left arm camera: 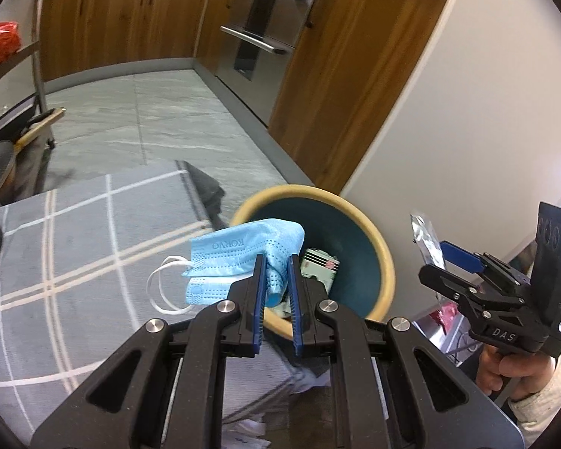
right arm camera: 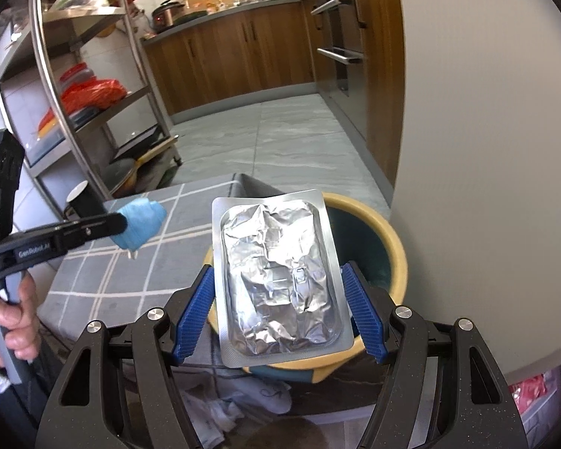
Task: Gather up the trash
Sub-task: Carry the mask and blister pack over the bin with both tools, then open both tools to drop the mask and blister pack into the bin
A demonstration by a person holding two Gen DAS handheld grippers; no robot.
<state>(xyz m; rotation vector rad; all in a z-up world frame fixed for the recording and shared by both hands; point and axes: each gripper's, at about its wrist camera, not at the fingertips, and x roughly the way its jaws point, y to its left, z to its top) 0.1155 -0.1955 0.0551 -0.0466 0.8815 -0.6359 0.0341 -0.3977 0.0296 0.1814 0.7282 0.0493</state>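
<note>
Blue non-woven fabric fills the middle of the left wrist view: a crumpled face mask (left arm camera: 239, 258) is clamped between the near-closed jaws of the left gripper (left arm camera: 276, 280), its white ear loops hanging toward eight o'clock. A yellow-rimmed bin (left arm camera: 387, 262) with a dark teal inside is seen just beyond the fingertips, toward one o'clock, beside a checked tablecloth (left arm camera: 74, 232). One small printed packet (left arm camera: 319, 263) is already lying in the bin, so some collecting is judged done; the mask is not yet dropped. At three o'clock the right gripper (left arm camera: 450, 258) is seen with a silvery edge standing up from it. In the right wrist view a foil blister pack (right arm camera: 280, 280) is gripped by its long edges between the widely spread pads of the right gripper (right arm camera: 280, 307), held above the bin's rim (right arm camera: 396, 247). At nine o'clock the left gripper (right arm camera: 121, 224) is seen with the mask, over the cloth. Both pieces are judged still to be released.
</note>
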